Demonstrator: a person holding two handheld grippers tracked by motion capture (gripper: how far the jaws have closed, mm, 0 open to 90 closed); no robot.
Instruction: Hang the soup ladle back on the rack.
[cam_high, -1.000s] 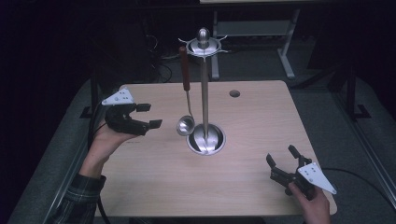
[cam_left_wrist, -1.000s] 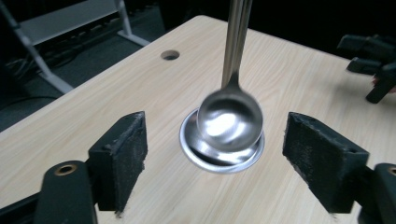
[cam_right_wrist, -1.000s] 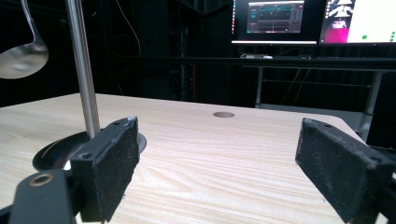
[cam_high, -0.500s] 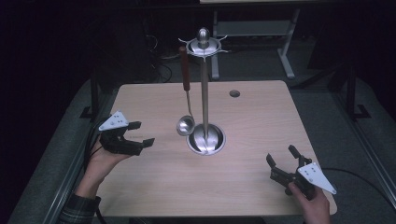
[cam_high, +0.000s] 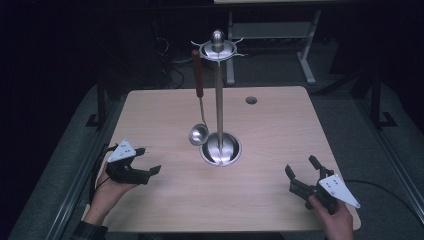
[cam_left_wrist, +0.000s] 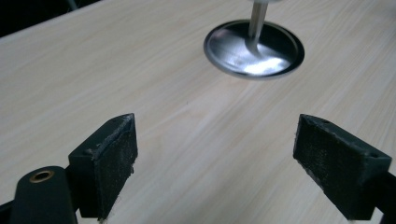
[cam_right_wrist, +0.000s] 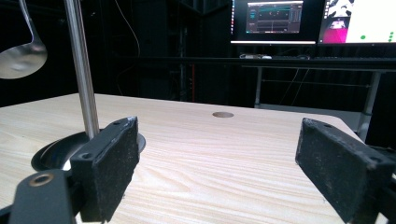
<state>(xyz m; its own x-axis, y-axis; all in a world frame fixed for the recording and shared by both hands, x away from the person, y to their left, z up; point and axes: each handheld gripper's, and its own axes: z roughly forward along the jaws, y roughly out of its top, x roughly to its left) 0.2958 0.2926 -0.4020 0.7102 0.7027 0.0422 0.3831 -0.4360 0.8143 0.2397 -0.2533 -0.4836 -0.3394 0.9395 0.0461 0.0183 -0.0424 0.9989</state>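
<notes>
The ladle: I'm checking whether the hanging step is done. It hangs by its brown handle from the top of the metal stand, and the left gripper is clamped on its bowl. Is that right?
Not quite. The ladle does hang from the metal stand, but the left gripper is not on it: the high view shows it apart, low over the table, jaws open and empty.

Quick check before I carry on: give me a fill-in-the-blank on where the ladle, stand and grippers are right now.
1. The ladle hangs from the ____ of the stand.
2. The left gripper holds ____.
3. The stand's round base rests on the ____.
4. Both grippers' jaws are ____.

Missing words: top; nothing; table; open
</notes>
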